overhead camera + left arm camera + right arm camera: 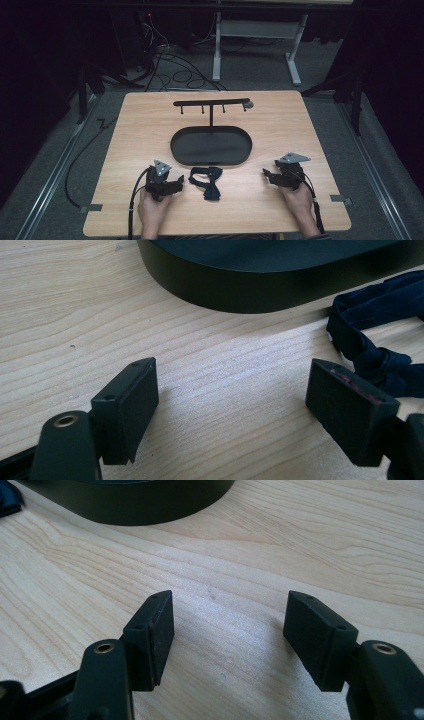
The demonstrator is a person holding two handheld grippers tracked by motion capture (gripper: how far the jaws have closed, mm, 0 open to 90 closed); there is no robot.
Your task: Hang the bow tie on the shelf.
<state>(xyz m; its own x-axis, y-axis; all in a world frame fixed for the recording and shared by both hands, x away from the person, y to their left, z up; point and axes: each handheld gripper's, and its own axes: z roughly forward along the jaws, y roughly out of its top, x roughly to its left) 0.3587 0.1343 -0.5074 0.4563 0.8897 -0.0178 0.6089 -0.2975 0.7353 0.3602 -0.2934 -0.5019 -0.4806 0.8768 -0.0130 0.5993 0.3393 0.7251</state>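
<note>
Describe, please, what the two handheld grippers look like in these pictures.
Both are black. The left gripper and right gripper each carry a grey three-cornered plate on top and trail a black cable back past the hand. Up close, each has two flat, block-shaped black jaws with small screw holes and a brass-coloured eyelet on its arms. One left pad shows reddish marks along its edge.

Right gripper (230, 635), seen along its own two black jaws, which rise from five and seven o'clock and stand wide apart over bare wooden table (310, 545). Nothing lies between them. At eleven to twelve o'clock curves the wall of a black oval tray (135, 502), resting on the table. At ten o'clock, a dark blue scrap (7, 500), possibly cloth, sits cut off by the frame edge.
</note>
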